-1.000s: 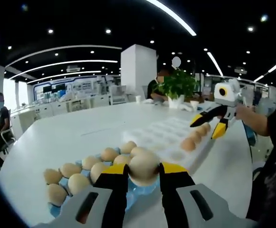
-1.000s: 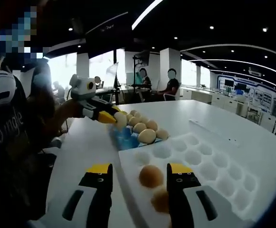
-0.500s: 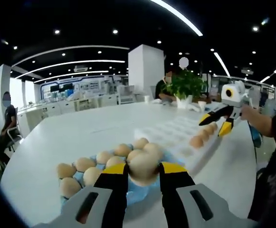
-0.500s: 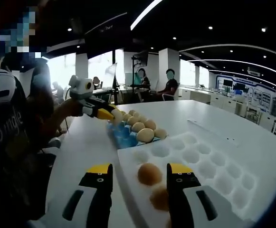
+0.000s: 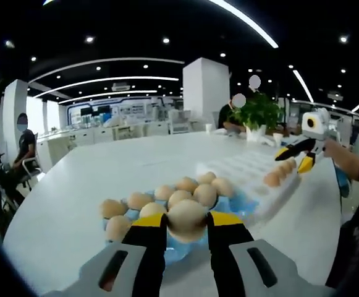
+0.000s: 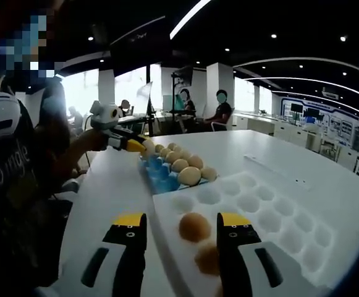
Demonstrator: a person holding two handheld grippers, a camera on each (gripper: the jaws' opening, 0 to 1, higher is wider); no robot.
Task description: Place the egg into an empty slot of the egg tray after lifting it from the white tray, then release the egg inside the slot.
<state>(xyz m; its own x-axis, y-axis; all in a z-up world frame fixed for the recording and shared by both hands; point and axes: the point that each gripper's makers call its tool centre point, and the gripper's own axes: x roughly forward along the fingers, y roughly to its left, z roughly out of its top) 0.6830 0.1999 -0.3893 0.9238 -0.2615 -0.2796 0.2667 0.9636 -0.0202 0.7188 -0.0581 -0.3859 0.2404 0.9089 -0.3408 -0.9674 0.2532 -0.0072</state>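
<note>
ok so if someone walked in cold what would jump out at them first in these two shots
Most striking is the egg clamped between the yellow-tipped jaws of the left gripper, held above the blue tray crowded with brown eggs. Next comes the white egg tray spreading ahead of the open right gripper: most slots are bare, with two eggs lying near its front edge between the jaws.

The left gripper grips an egg between its yellow-tipped jaws, held in the person's hand at the far left. The right gripper hangs with jaws spread apart, pointing forward and holding nothing.
</note>
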